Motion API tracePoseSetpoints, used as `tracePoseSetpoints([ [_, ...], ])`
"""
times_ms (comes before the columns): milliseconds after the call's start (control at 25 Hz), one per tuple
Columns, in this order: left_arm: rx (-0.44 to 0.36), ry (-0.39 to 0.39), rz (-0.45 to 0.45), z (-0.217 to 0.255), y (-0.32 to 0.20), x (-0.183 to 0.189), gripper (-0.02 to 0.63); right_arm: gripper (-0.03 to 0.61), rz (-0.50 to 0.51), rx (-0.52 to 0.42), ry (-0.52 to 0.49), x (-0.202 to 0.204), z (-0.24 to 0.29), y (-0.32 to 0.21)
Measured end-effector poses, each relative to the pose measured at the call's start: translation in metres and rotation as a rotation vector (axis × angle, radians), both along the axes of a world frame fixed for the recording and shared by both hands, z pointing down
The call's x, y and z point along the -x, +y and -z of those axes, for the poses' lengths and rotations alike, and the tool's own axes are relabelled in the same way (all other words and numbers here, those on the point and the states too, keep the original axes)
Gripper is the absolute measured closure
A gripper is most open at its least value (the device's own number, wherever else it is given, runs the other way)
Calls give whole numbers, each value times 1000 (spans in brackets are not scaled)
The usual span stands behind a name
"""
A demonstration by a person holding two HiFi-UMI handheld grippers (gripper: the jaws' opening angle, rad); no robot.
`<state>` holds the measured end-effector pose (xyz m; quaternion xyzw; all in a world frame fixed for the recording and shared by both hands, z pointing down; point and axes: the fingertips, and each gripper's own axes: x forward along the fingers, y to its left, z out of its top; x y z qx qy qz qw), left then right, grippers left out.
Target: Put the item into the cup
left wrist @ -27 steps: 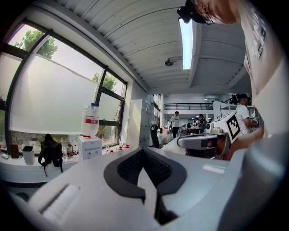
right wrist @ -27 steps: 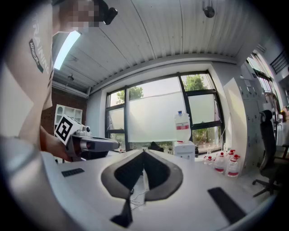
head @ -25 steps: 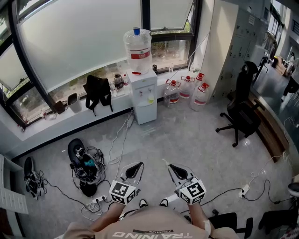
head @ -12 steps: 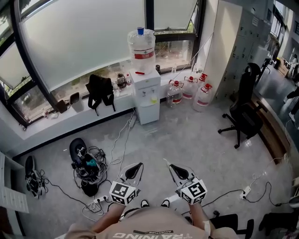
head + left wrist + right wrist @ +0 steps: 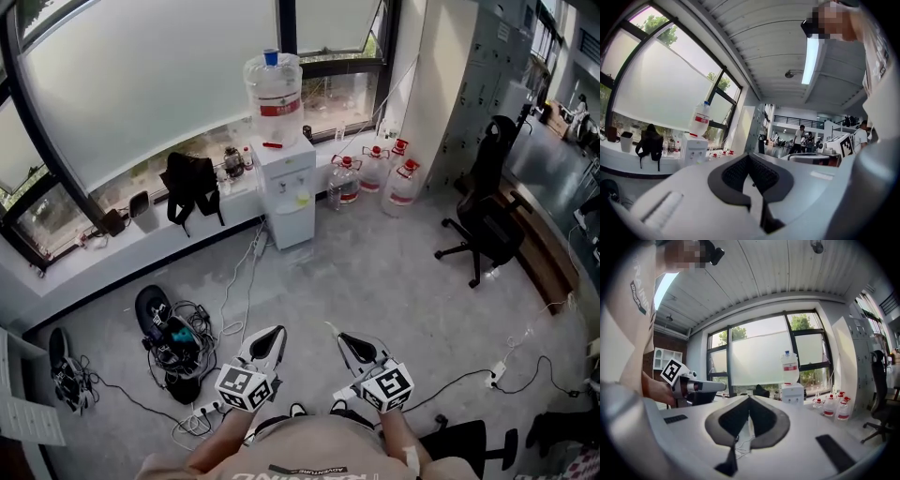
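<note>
No cup and no item for it shows in any view. In the head view my left gripper (image 5: 276, 332) and right gripper (image 5: 341, 336) are held side by side in front of the person's chest, pointing out over a grey floor. Both are shut, their dark pads meeting at the tips with nothing between them. The left gripper view shows its jaws (image 5: 749, 156) closed against a window and office background. The right gripper view shows its jaws (image 5: 749, 397) closed too, with the left gripper's marker cube (image 5: 673, 372) off to the left.
A white water dispenser (image 5: 286, 187) with a big bottle stands under the window. Several water jugs (image 5: 375, 173) sit to its right. A black office chair (image 5: 487, 220) is at the right. A backpack (image 5: 190, 183) lies on the sill, and tangled cables (image 5: 178, 342) lie on the floor at left.
The head view has shifted a little; both grippers sit slightly lower in the frame. They stay shut and side by side.
</note>
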<state>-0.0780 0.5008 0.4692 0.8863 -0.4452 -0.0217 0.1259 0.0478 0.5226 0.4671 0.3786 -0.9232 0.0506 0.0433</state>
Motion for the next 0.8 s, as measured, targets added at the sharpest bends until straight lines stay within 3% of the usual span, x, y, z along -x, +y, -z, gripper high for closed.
tracePoseSetpoints([
  [440,-47,-91,-48,-8,-38,8,606,566,-45,17,15,11,-9,-40],
  [720,-70,-130,-64,-2,-98,-17,606,566,-4,-6,15,-6,-16,-115],
  [800,-91,-177,-74,3,-114,-30,606,566,18,-15,34,-12,-14,-136],
])
